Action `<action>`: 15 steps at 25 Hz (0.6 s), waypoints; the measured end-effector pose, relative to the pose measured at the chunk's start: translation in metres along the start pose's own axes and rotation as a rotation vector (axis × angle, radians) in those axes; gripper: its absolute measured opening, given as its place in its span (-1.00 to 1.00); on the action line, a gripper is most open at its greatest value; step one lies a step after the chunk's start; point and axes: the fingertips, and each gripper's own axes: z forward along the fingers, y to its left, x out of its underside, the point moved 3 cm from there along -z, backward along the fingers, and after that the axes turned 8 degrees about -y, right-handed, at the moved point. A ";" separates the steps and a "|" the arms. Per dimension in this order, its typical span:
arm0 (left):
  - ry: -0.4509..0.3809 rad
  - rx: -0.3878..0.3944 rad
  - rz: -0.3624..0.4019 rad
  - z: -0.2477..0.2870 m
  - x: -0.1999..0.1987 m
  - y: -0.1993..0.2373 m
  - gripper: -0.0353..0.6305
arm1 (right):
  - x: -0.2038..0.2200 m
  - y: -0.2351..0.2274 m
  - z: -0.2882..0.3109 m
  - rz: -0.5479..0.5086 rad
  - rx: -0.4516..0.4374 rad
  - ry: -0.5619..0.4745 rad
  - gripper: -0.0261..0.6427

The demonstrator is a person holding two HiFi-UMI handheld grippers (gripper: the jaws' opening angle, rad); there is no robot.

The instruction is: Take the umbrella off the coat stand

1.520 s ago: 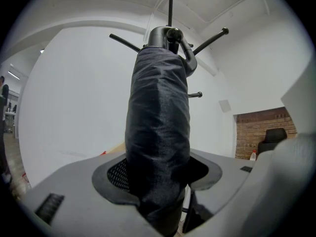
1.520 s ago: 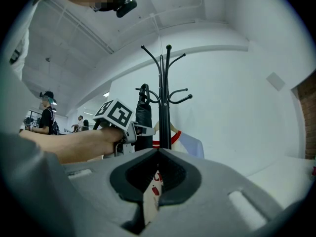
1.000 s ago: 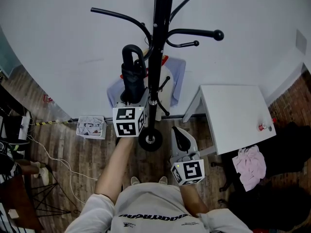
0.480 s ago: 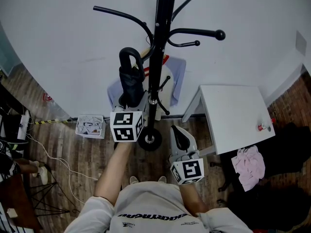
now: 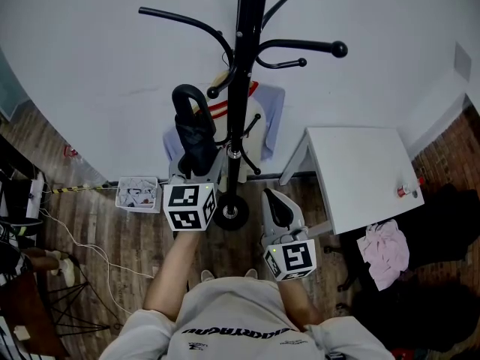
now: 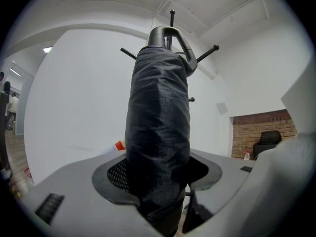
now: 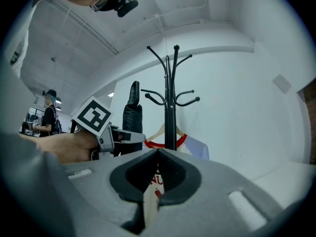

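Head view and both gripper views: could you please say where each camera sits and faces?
Head view: on the person's head, looking steeply down at coat stand; forearms, left gripper, right gripper show.
Left gripper view: rides that gripper, facing the umbrella its jaws clamp.
Right gripper view: rides that gripper, facing stand; shut jaws, left hand show.
All share umbrella, stand.

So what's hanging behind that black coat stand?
A pale shirt with a red neckline hangs there on a wooden hanger, against the white wall. The coat stand's pole covers the shirt's middle strip, so that part cannot be seen.
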 end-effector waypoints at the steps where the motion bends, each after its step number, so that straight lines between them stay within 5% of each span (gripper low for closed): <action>1: -0.001 0.000 -0.002 -0.002 0.001 0.000 -0.11 | -0.001 0.000 0.001 -0.003 0.000 0.000 -0.93; 15: -0.002 0.020 -0.017 -0.030 0.015 -0.014 -0.11 | -0.003 0.000 0.004 -0.002 0.002 -0.002 -0.92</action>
